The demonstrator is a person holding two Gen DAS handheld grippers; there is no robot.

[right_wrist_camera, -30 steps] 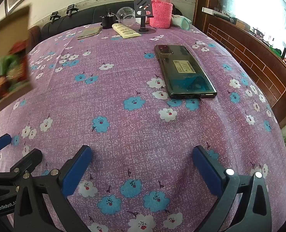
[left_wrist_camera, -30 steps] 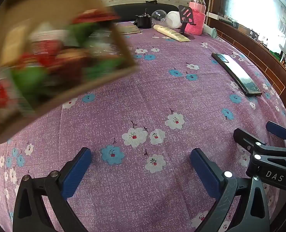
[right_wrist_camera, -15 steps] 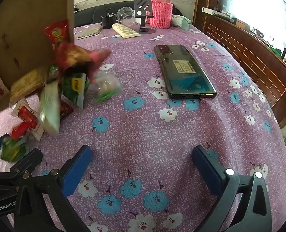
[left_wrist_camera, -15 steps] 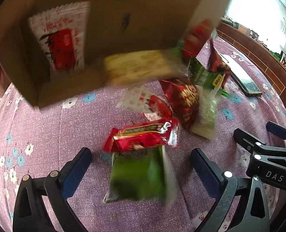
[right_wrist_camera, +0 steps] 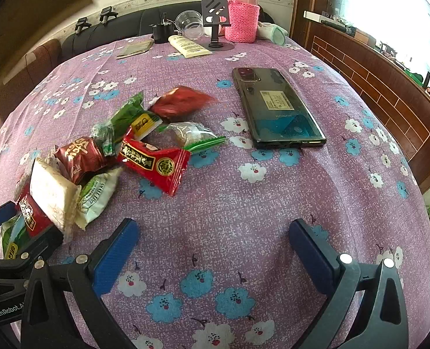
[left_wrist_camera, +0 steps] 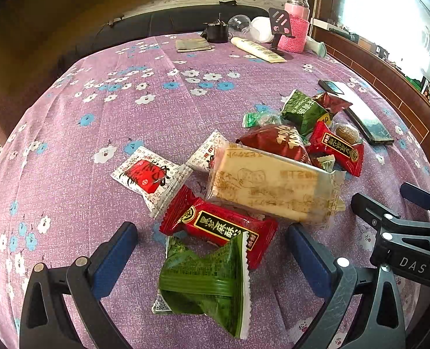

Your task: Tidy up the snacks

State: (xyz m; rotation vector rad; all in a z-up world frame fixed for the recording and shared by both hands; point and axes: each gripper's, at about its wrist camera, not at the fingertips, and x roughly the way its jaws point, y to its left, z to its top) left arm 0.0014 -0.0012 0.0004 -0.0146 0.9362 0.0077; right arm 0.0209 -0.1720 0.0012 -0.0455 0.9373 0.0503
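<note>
Several wrapped snacks lie scattered on the purple flowered tablecloth [left_wrist_camera: 98, 174]. In the left wrist view a green packet [left_wrist_camera: 206, 285] lies between the fingers of my open left gripper [left_wrist_camera: 212, 250], with a red packet [left_wrist_camera: 218, 226], a pale cracker pack [left_wrist_camera: 270, 186] and a white-and-red packet [left_wrist_camera: 148, 174] just beyond. In the right wrist view the pile [right_wrist_camera: 104, 157] lies to the left of my open, empty right gripper [right_wrist_camera: 215, 247]; a red packet [right_wrist_camera: 154, 163] lies closest to its centre.
A dark phone [right_wrist_camera: 276, 107] lies face down on the right side of the cloth. At the far edge stand a pink-sleeved flask [right_wrist_camera: 242, 11], a phone stand [right_wrist_camera: 216, 26], a tube [right_wrist_camera: 188, 46] and a glass bowl [right_wrist_camera: 190, 23]. A blurred cardboard box [right_wrist_camera: 26, 8] hovers at upper left.
The cardboard box was tipped over the table and the snacks fell out onto the cloth. The box has moved up and away to the left. Neither gripper has moved.
</note>
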